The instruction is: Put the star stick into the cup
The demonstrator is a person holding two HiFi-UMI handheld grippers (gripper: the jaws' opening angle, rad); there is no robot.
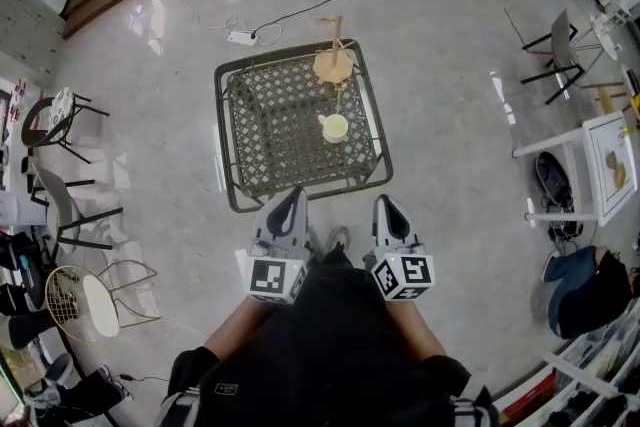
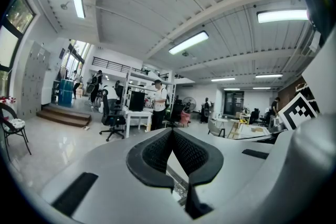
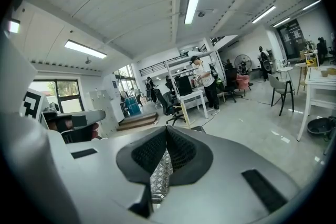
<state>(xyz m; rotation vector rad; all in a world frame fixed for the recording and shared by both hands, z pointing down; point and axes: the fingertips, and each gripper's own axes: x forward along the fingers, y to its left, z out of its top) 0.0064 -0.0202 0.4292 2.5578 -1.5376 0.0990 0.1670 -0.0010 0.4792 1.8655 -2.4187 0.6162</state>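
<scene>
A dark lattice table (image 1: pixel 270 130) stands ahead of me in the head view. On its far right part sits a pale yellow cup (image 1: pixel 335 127). Just beyond the cup is the tan star stick (image 1: pixel 333 65), its wooden stick pointing away from me. My left gripper (image 1: pixel 292 197) and right gripper (image 1: pixel 386 205) hover side by side above the floor at the table's near edge, well short of both objects. The left gripper (image 2: pixel 172 131) has its jaws together with nothing between them. So does the right gripper (image 3: pixel 167 128), and the lattice table (image 3: pixel 160 178) shows beneath it.
A power strip with a cable (image 1: pixel 240 37) lies on the floor beyond the table. A white side table (image 1: pixel 600 165) and a chair (image 1: pixel 560 50) stand at the right. Chairs and a wire stool (image 1: pixel 80 300) stand at the left. People stand by desks (image 2: pixel 157 105) far off.
</scene>
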